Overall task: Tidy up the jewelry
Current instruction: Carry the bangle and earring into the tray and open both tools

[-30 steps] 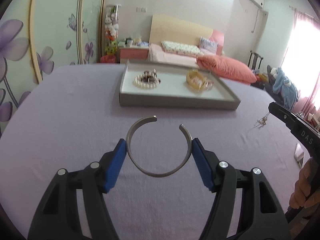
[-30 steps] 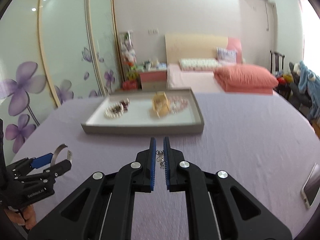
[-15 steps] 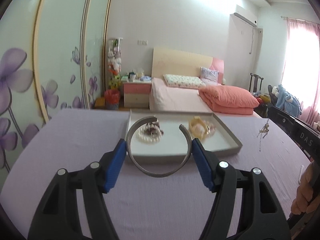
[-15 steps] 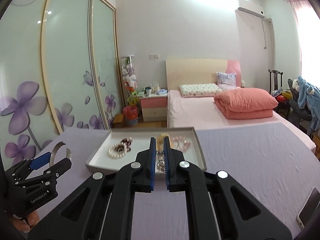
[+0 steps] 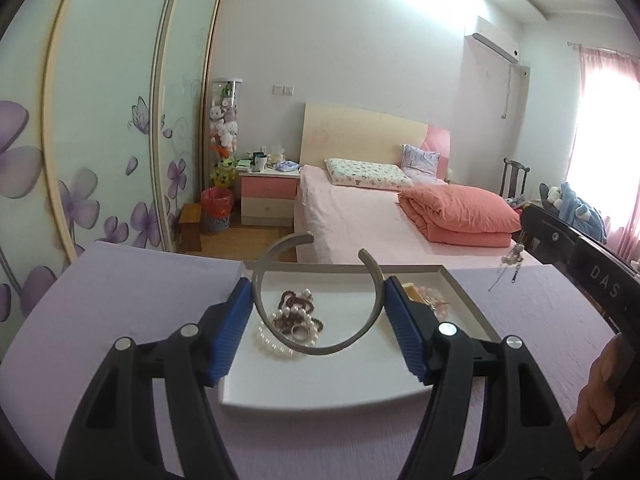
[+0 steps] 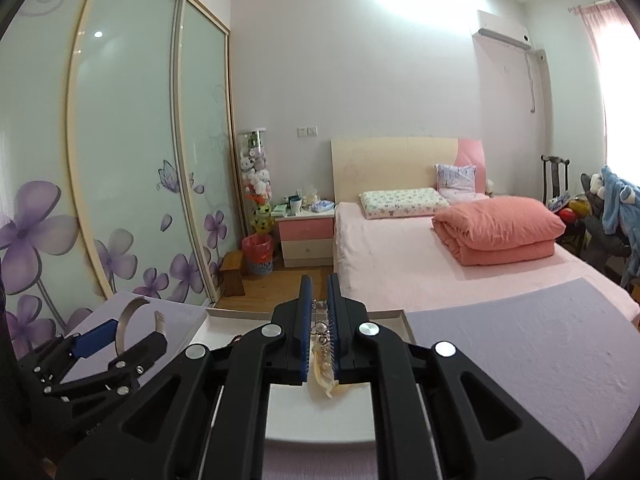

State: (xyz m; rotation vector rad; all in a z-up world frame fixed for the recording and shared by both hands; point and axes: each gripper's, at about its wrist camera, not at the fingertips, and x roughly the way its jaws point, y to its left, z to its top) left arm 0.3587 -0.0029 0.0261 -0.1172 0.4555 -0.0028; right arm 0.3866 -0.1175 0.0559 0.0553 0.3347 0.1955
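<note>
A: In the left wrist view, what is the left gripper (image 5: 318, 312) doing?

B: Its blue pads (image 5: 234, 330) stand wide apart and press on the two outer sides of an open metal bangle (image 5: 316, 346). The bangle's gap faces away from the camera, toward the bed (image 5: 360, 216).

A: And what lies under it?

B: A shallow white tray (image 5: 320, 396) on the purple tablecloth (image 5: 132, 292). The bangle is held above the tray. Seen through the ring are a pearl bracelet (image 5: 276, 346) and a dark beaded bracelet (image 5: 294, 308), heaped together on the tray's left part. A yellow and pink piece (image 5: 424, 296) lies on the tray's right part, partly hidden by the right pad.

A: Anything at the right edge?

B: The right gripper's black body (image 5: 592, 276), with a small dangling charm (image 5: 512, 258) hanging from its tip, and the person's hand (image 5: 600, 396) on its handle.

A: Now the right wrist view.

B: The right gripper (image 6: 319, 320) has its pads nearly together, clamped on the charm (image 6: 320, 326); beads and metal links show in the narrow slit. It is above the tray (image 6: 320, 420), whose far rim shows just behind the fingers. A pale yellow piece (image 6: 326, 382) lies on the tray just below the pads.

A: And the other tool?

B: The left gripper (image 6: 138, 322) is at lower left, holding the bangle (image 6: 128, 320) upright over the tray's left end.
</note>
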